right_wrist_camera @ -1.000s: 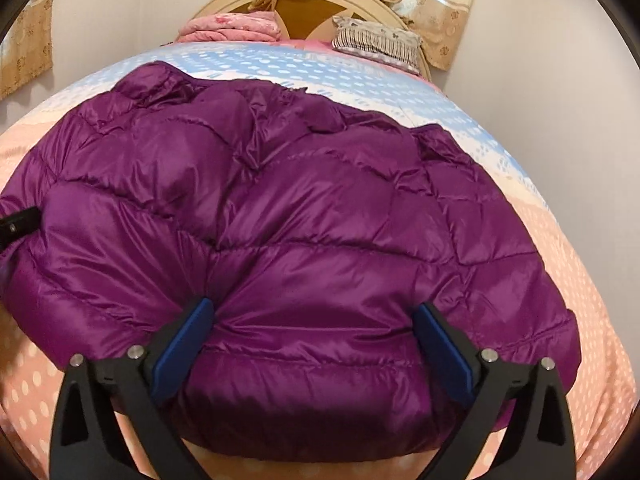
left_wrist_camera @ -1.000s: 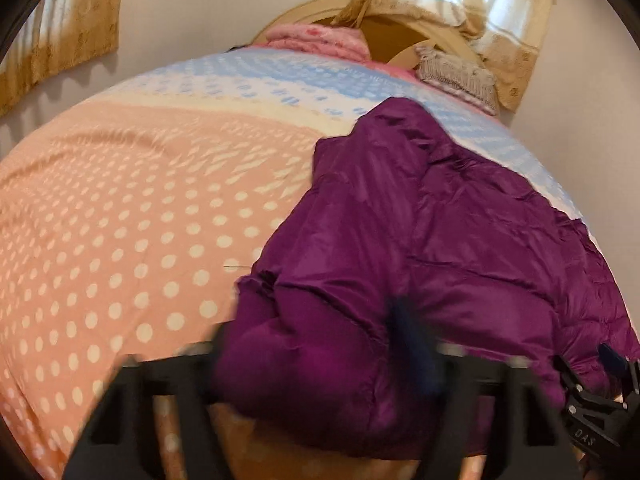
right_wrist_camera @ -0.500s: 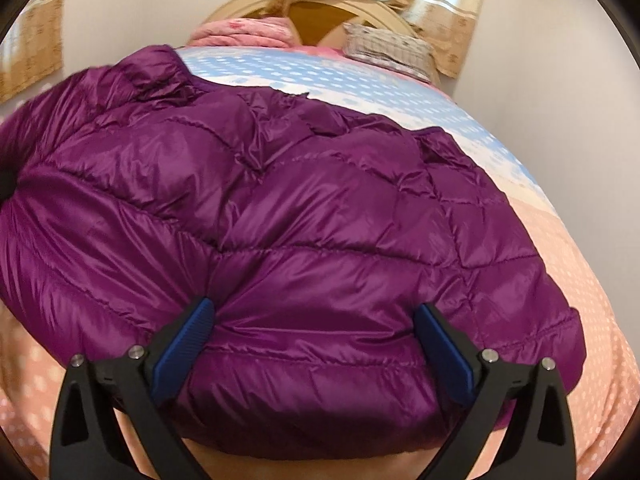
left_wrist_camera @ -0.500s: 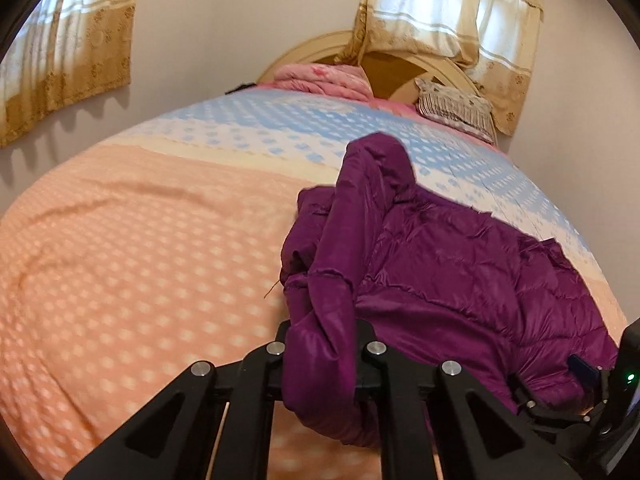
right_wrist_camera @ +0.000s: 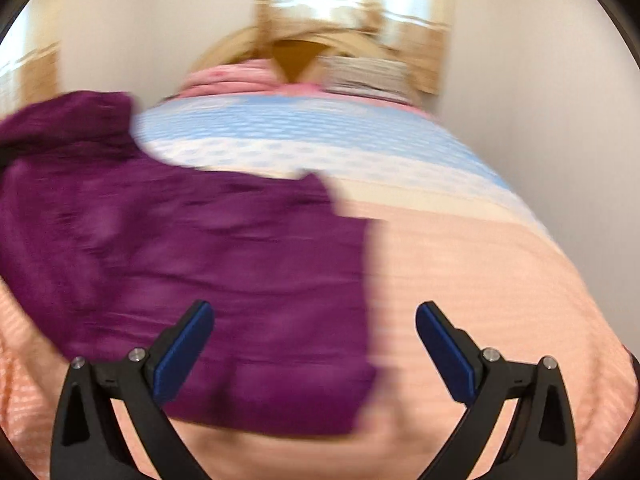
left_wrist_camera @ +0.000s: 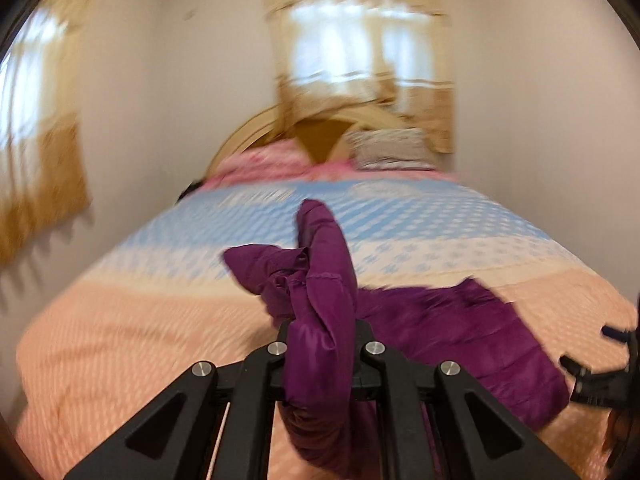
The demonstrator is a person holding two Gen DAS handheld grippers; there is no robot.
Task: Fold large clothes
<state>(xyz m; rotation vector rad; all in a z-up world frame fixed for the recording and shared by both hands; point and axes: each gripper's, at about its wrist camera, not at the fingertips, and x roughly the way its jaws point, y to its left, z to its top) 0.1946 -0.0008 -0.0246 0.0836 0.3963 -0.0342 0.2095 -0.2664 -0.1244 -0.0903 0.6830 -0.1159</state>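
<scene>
A purple puffer jacket [left_wrist_camera: 460,332] lies on the bed. My left gripper [left_wrist_camera: 322,364] is shut on a bunched fold of the jacket and holds it lifted above the bedspread, so a sleeve hangs up in front of the camera. In the right wrist view the jacket [right_wrist_camera: 200,280] spreads over the left and middle of the bed. My right gripper [right_wrist_camera: 314,344] is open and empty just above the jacket's near right edge. The right gripper also shows at the right edge of the left wrist view [left_wrist_camera: 604,364]. Both views are motion-blurred.
The bedspread [left_wrist_camera: 120,340] is peach with white dots near me and blue and white farther off. Pink bedding [left_wrist_camera: 260,160] and a striped pillow [left_wrist_camera: 392,152] lie at the wooden headboard. Walls close in on both sides, with curtained windows.
My left gripper has closed on the jacket's left side and lifted it up and back. The jacket has been pulled left. My right gripper has drawn back and stays open.
</scene>
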